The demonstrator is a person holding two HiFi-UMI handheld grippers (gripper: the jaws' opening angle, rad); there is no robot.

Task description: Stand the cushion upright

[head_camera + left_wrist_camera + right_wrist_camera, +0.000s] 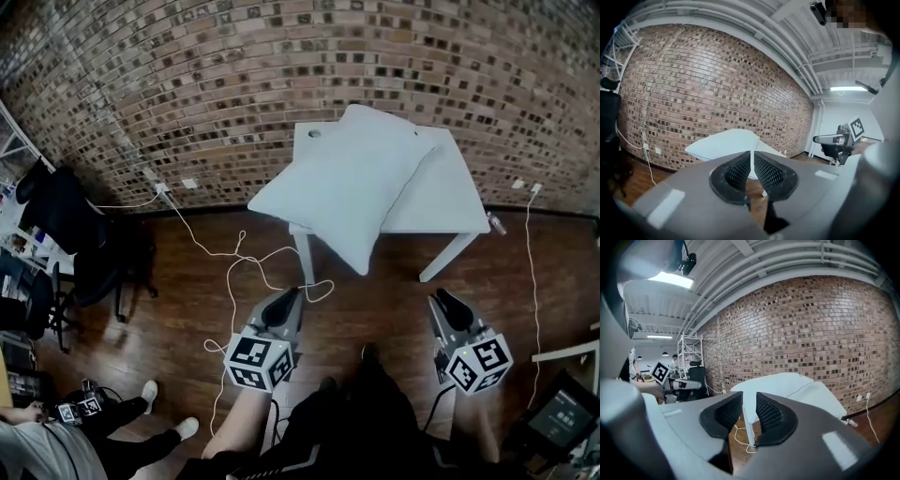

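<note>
I classify this site as an office-type lab or test workspace in an industrial-style room. Evidence:

- An exposed brick wall runs the full width.
- The ceiling carries bare pipes and a strip light.
- The floor is dark wood planking.
- Furnishing is sparse: one white table, a black office chair and a white metal rack along the side.
- A white cable trails loose across the floor below the wall sockets.
- A second person is at the lower left edge.
</note>
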